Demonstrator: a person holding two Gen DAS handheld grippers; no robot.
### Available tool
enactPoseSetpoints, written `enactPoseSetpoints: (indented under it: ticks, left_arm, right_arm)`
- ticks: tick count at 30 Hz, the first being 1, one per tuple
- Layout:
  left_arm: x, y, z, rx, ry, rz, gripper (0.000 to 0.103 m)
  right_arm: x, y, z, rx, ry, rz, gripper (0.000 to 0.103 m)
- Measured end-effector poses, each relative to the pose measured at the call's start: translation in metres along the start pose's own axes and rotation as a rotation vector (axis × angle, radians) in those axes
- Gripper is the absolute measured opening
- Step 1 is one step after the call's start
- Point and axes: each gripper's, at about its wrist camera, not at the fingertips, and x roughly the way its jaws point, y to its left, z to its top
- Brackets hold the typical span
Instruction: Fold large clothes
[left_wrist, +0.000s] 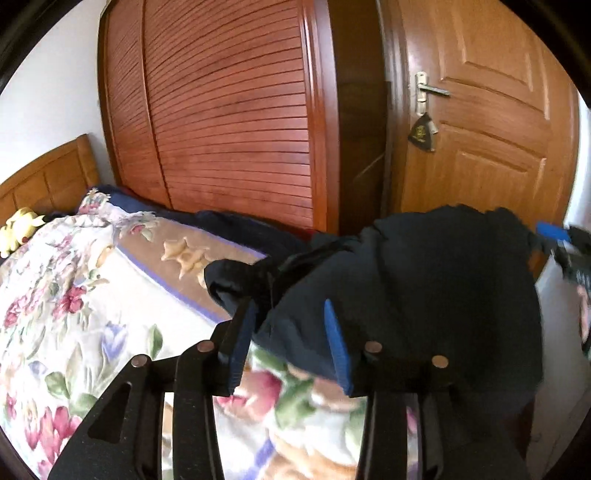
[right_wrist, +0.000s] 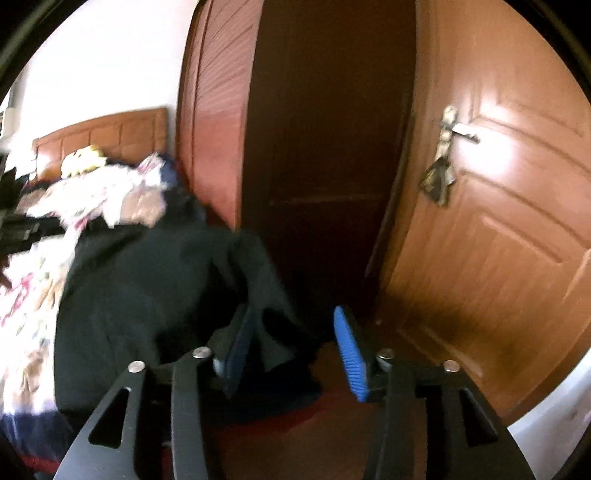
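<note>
A large dark navy garment (left_wrist: 424, 280) hangs over the bed's end, bunched up. My left gripper (left_wrist: 291, 347) is open, its blue-padded jaws apart on either side of a fold of the garment, not closed on it. In the right wrist view the same garment (right_wrist: 140, 280) drapes off the bed's corner. My right gripper (right_wrist: 295, 347) is open with a strip of the dark cloth lying between its jaws. The right gripper's blue pad also shows at the right edge of the left wrist view (left_wrist: 554, 230).
A floral quilt (left_wrist: 74, 314) covers the bed, with a wooden headboard (left_wrist: 48, 177) and a yellow plush toy (left_wrist: 18, 229) at its head. A slatted red-brown wardrobe (left_wrist: 229, 110) stands behind. A wooden door (left_wrist: 491, 122) with a metal handle is at the right.
</note>
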Motion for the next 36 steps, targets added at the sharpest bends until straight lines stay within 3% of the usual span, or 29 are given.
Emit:
enactPoseSetpoints:
  ticks: [5, 9, 11, 12, 17, 22, 27, 28, 32, 36]
  left_arm:
    - [-0.028, 0.011, -0.026, -0.023, -0.013, -0.032, 0.041]
    - [-0.056, 0.020, -0.047, -0.038, -0.038, -0.016, 0.052]
    - [-0.070, 0.025, -0.057, -0.049, -0.057, -0.010, 0.075]
    - [-0.079, 0.027, -0.063, -0.049, -0.065, -0.010, 0.079]
    - [-0.111, 0.039, -0.082, -0.054, -0.072, 0.012, 0.081]
    - [-0.146, 0.054, -0.096, -0.091, -0.087, 0.037, 0.081]
    - [-0.183, 0.068, -0.114, -0.133, -0.094, 0.089, 0.082]
    - [-0.192, 0.070, -0.118, -0.138, -0.091, 0.112, 0.082]
    - [-0.219, 0.078, -0.128, -0.154, -0.091, 0.172, 0.082]
    - [-0.245, 0.085, -0.138, -0.167, -0.096, 0.202, 0.082]
  right_arm:
    - [-0.024, 0.029, 0.012, -0.030, -0.029, 0.096, 0.055]
    - [-0.027, 0.059, 0.010, -0.103, -0.021, 0.170, 0.055]
    - [-0.017, 0.070, 0.006, -0.101, 0.003, 0.180, 0.055]
    - [-0.010, 0.071, 0.000, -0.091, 0.029, 0.168, 0.055]
    - [0.042, 0.051, -0.015, -0.021, 0.131, 0.141, 0.064]
    - [0.056, 0.052, 0.012, 0.006, 0.164, 0.105, 0.065]
    - [0.005, 0.069, 0.010, -0.002, 0.136, 0.069, 0.065]
    - [0.011, 0.088, 0.006, -0.007, 0.128, 0.081, 0.065]
    - [-0.030, 0.116, 0.011, -0.039, 0.086, 0.132, 0.067]
    - [-0.062, 0.154, 0.021, -0.054, 0.069, 0.232, 0.070]
